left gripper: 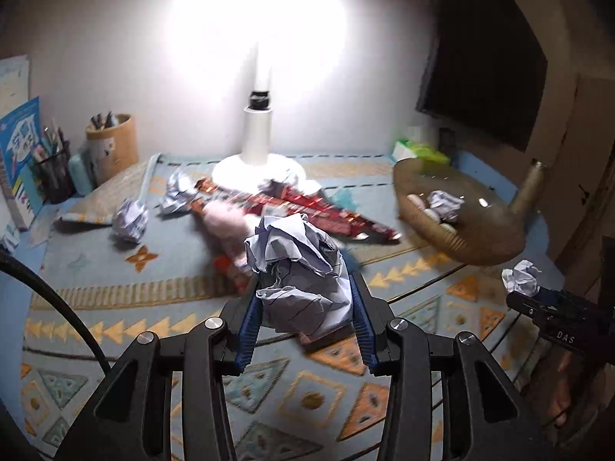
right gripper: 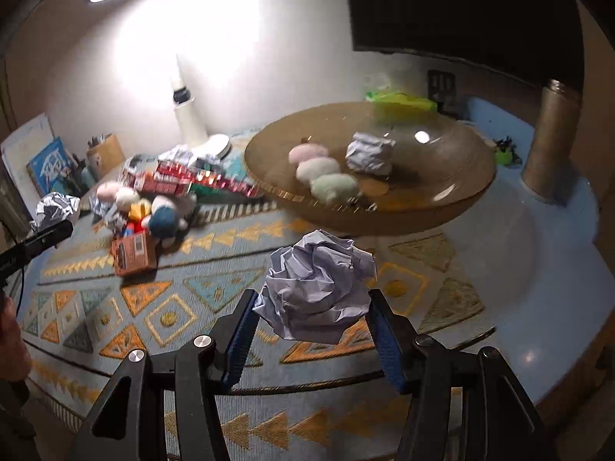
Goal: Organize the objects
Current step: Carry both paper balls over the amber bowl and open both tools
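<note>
Still crumpled paper ball (right gripper: 317, 292), shapeless, no clear long axis.

A blue desk (right gripper: 557, 269) is carrying a patterned mat (right gripper: 215, 288); a brown bowl (right gripper: 442, 207), red packets (right gripper: 180, 180), soft toys (right gripper: 161, 207), crumpled paper balls (left gripper: 130, 219) and a white lamp base (left gripper: 257, 165) are lying on it, pen cups (left gripper: 115, 146) standing near its back left corner

White desk lamp (left gripper: 257, 130) glaring on pale wall (left gripper: 96, 57); patterned blue-orange mat (left gripper: 115, 307) on table; dark screen (left gripper: 484, 65) at right.
</note>
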